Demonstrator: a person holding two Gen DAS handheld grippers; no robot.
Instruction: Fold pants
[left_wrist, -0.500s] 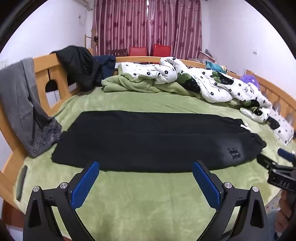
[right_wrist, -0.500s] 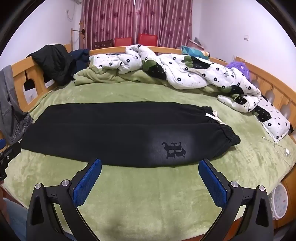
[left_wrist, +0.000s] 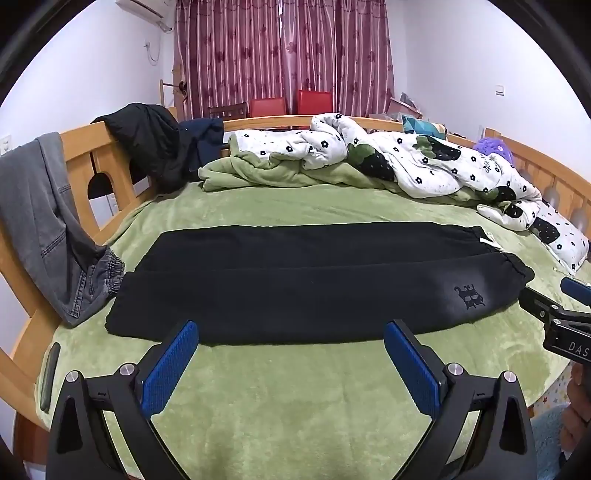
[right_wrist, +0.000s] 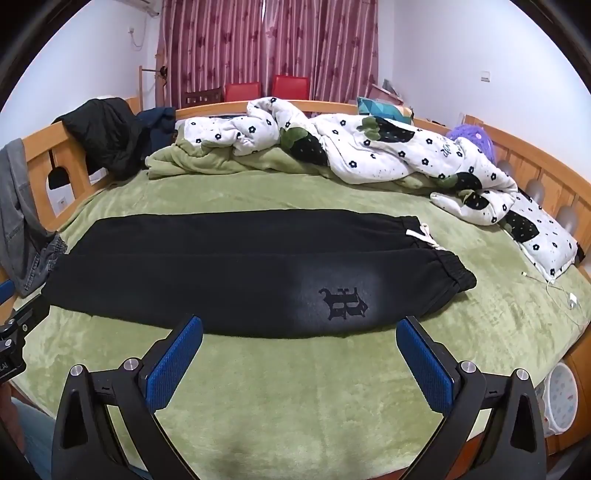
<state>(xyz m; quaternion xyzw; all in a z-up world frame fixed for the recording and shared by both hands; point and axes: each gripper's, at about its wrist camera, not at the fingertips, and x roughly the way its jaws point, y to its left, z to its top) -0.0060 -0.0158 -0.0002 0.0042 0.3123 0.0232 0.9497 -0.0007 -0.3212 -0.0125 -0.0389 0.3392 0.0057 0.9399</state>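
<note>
Looking through your left wrist camera: black sweatpants (left_wrist: 314, 284) lie flat on the green fleece blanket (left_wrist: 295, 406), folded lengthwise, one leg on the other, cuffs at the left end, waistband at the right end. Your left gripper (left_wrist: 291, 332) hangs just short of the sweatpants' near edge, jaws spread wide, nothing between the blue pads (left_wrist: 168, 373), no contact with the cloth. A gothic logo (left_wrist: 470, 296) sits on the sweatpants near the waistband. Grey jeans (left_wrist: 44, 229) hang over the wooden bed rail (left_wrist: 79, 147), just left of the sweatpants' cuffs. A black jacket (left_wrist: 147, 144) is draped on the rail behind the sweatpants, and a white flower-print duvet (left_wrist: 424, 166) is bunched behind them too. Your right gripper (left_wrist: 554, 306) pokes in just right of the waistband.

Right wrist camera: the sweatpants (right_wrist: 240, 277) are in the same lay, with a white drawstring (right_wrist: 421, 236) at the waistband. Your right gripper (right_wrist: 300, 328) sits just short of the near edge, below the logo (right_wrist: 343, 302), jaws fully apart, empty, pads (right_wrist: 173, 369) clear of the fabric. A white charger cable (right_wrist: 565, 295) lies on the blanket (right_wrist: 295, 387) right of the sweatpants. Part of your left gripper (right_wrist: 14, 325) shows just left of the cuffs.
</note>
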